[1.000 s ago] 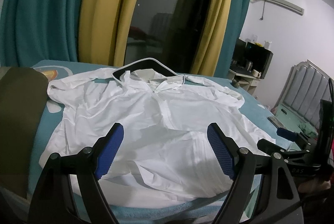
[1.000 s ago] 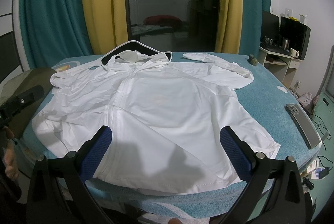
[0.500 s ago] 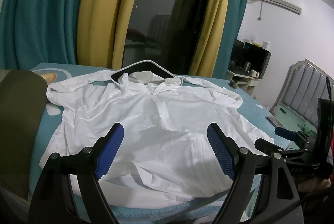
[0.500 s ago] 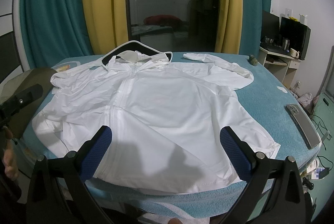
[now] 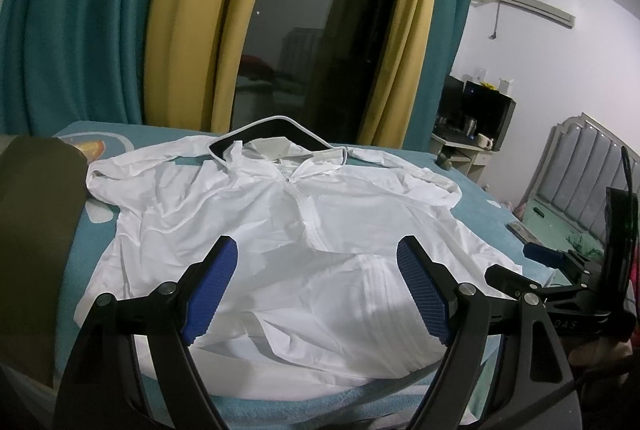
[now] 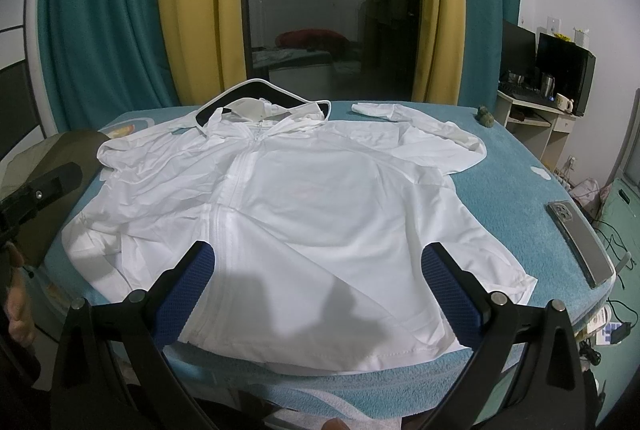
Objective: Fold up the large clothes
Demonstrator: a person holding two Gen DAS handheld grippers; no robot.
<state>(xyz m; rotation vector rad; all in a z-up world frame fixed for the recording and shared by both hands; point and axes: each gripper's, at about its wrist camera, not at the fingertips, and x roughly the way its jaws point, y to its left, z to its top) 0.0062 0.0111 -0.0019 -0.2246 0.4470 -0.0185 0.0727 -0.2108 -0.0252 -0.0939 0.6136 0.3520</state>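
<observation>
White zip-front hooded jacket lies spread front-up on the teal terry-covered table, hood at the far edge toward the window, hem at the near edge. Both sleeves are bent inward beside the body; the jacket's left half is more wrinkled.

Right wrist view only: phone face-down near the table's right edge, well apart from the jacket hem corner; small dark green object at the far right corner; white cuff of one sleeve lying just beside the hood. Two finger shadows fall on the lower jacket front. The left gripper's black body shows at the left edge, over an olive cloth.

Left wrist view only: wall air conditioner, padded grey headboard, and a rumpled fold in the hem near the zipper. The right gripper shows here at the right edge, one blue fingertip visible past the jacket's hem corner.

Left gripper: fingers spread wide, nothing between the pads, held above the near-left part of the jacket, not touching the cloth.

Right gripper: fingers likewise wide apart and empty, level, poised over the hem at the near edge, aimed toward the hood.
</observation>
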